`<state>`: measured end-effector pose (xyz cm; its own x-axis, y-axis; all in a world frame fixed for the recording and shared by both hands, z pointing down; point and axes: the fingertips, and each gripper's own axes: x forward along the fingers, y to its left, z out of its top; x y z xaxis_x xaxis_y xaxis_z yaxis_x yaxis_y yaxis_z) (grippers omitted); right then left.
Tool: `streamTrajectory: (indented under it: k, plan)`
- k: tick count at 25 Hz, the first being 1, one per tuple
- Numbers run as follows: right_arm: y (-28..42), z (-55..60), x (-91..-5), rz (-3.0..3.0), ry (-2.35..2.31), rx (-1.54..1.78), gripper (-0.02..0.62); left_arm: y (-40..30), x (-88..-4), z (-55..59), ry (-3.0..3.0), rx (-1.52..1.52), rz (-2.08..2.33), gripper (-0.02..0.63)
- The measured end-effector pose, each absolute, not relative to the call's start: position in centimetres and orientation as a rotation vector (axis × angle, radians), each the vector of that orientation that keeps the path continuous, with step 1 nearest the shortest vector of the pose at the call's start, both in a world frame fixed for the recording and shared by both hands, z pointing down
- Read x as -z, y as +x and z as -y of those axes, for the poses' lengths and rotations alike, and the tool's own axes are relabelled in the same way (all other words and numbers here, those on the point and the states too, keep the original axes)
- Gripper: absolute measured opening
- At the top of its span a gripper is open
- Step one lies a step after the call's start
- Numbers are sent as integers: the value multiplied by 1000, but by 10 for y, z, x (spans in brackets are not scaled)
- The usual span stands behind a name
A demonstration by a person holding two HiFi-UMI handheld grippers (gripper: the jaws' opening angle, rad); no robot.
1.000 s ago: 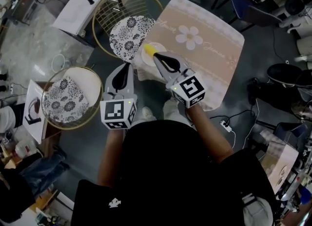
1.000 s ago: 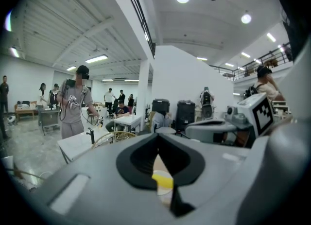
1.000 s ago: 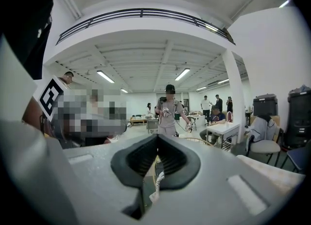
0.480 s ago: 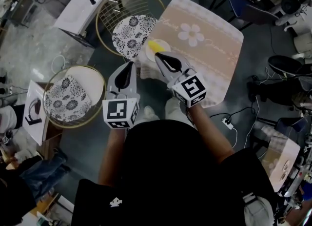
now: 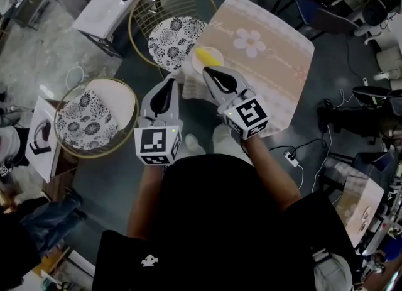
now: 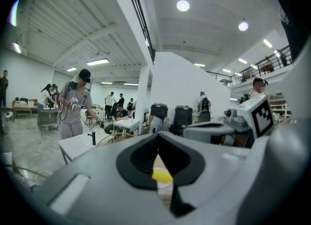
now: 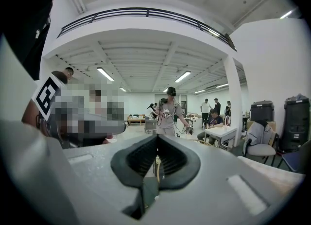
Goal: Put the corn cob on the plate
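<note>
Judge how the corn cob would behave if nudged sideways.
The corn cob looks rounded and elongated, so it would probably roll. It lies on a plate by the edge of the table, so a roll might carry it off. It looks stiff and would likely keep its shape when gripped.

Two claws (image 5: pixel 169 82) (image 5: pixel 208 71), one cob (image 5: pixel 206 56), one plate (image 5: pixel 195 70)

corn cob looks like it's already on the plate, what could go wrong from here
1. The plate sits at the corner of the table nearest the person. The shut right gripper has its tip very close to the plate's rim, so a small nudge could push the plate towards the edge.
2. The corn cob is round and appears to lie loose on the plate. A bump from that gripper could roll it off.
</note>
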<state>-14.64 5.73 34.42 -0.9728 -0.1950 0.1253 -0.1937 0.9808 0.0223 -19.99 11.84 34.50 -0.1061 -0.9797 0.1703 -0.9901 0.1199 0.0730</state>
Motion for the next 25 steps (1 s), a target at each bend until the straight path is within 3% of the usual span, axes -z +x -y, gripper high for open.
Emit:
streamTrajectory:
  k: [25]
  plan:
    - [-107, -66, -314, 3041, 189, 24, 2, -158, -325, -115, 1925, -87, 2281, 9]
